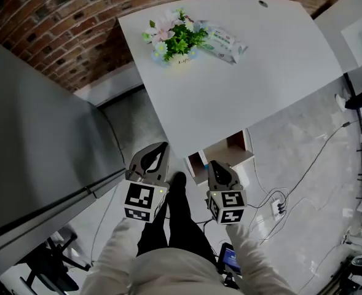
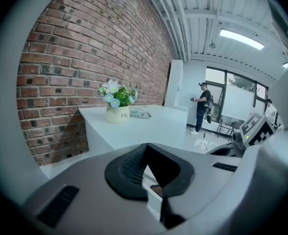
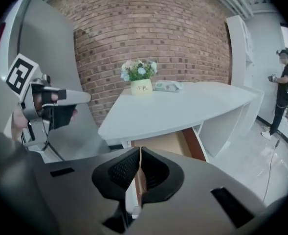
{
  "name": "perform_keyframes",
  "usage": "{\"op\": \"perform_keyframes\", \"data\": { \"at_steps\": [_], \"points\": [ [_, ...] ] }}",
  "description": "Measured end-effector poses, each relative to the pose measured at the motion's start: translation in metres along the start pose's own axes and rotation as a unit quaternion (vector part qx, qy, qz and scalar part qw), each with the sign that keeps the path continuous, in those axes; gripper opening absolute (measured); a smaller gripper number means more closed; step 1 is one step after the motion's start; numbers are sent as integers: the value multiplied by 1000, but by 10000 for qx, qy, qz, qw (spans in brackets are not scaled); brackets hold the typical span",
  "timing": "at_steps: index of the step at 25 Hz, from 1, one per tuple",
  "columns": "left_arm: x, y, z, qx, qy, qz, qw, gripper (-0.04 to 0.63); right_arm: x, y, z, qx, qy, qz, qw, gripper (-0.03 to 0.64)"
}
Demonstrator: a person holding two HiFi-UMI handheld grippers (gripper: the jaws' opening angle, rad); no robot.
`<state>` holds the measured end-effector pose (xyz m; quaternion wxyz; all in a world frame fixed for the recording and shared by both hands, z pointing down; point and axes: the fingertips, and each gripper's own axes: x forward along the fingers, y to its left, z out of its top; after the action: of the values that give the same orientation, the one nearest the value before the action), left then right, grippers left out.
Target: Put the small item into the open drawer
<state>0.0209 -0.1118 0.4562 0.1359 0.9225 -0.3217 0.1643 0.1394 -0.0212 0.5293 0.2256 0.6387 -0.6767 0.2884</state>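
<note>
Head view, left gripper and right gripper closed, empty, open drawer just beyond right fingertips, white table ahead, grey floor alongside.

Drawer is open, pulled out level from under the near edge of the white desk, with white walls and a tan-brown inside. Small item can't be made out for sure. Only a small dark patch shows at the drawer's left end, too unclear to call.
</note>
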Motion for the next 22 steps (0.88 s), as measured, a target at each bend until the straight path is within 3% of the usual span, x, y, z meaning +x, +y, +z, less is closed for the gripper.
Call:
{"op": "perform_keyframes", "data": {
  "at_steps": [13,22],
  "points": [
    [-13,-10,18,337,-117,-313,9989,15,-87,6,81,292,-1579,-420,9861,28],
    [-24,-20,35,478,-302,-501,9971,15,-130,8,93,605,-2090,-475,9749,28]
  ]
}}
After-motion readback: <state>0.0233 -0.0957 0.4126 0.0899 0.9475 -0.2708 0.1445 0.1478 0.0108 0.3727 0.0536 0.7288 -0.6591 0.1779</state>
